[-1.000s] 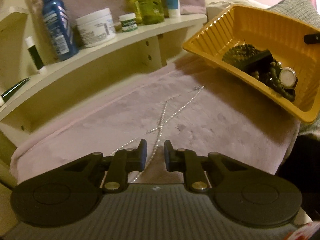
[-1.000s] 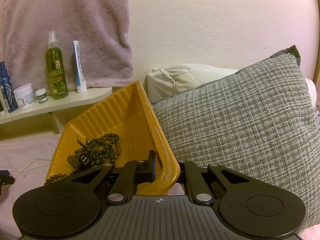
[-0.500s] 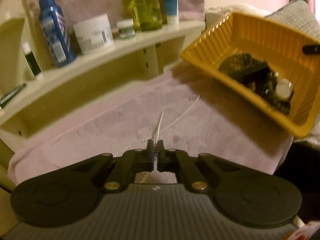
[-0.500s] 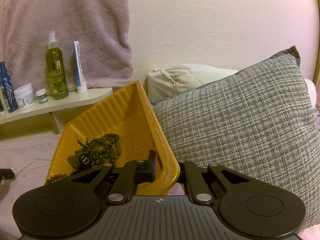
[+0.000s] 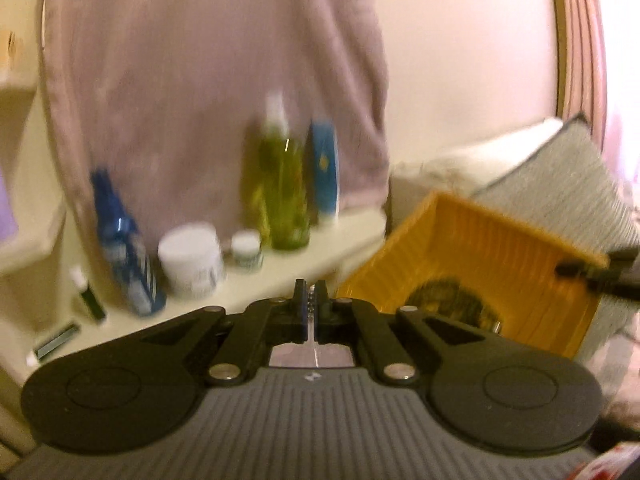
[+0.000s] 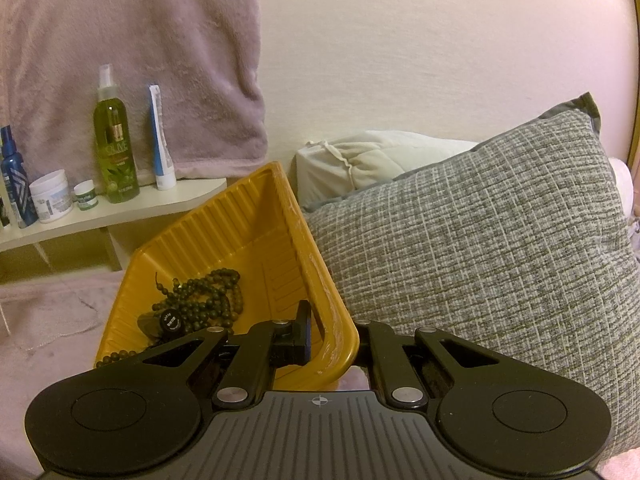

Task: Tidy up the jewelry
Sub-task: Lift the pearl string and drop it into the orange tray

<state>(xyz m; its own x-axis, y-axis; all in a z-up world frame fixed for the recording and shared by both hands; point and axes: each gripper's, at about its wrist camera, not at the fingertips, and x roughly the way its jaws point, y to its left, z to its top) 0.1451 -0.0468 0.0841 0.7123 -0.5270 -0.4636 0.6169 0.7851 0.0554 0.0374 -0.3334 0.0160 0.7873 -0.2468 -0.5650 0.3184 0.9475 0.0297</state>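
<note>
My left gripper (image 5: 311, 300) is shut on a thin silver bead chain (image 5: 313, 342), which shows between the pads and hangs down below them. It is held up in the air, left of the yellow tray (image 5: 480, 240); this view is blurred. My right gripper (image 6: 332, 328) is shut on the yellow tray's (image 6: 256, 216) near corner rim, holding it tilted. One finger is inside the tray and the other is hidden behind the rim. Inside the tray lie dark green beads (image 6: 208, 296) and a small dark round piece (image 6: 170, 320).
A cream shelf (image 6: 120, 208) at the left carries a green spray bottle (image 6: 114, 148), a blue tube (image 6: 160, 140), a blue bottle (image 6: 14, 184) and two white jars. A pink towel (image 6: 140, 40) hangs behind it. A grey woven pillow (image 6: 500, 240) leans right of the tray. Pink cloth (image 6: 48, 312) covers the surface.
The left gripper closed on the silver chain lying on the pink cloth, then rose with it, so its view now faces the shelf and towel. The right gripper and tray have not moved.
</note>
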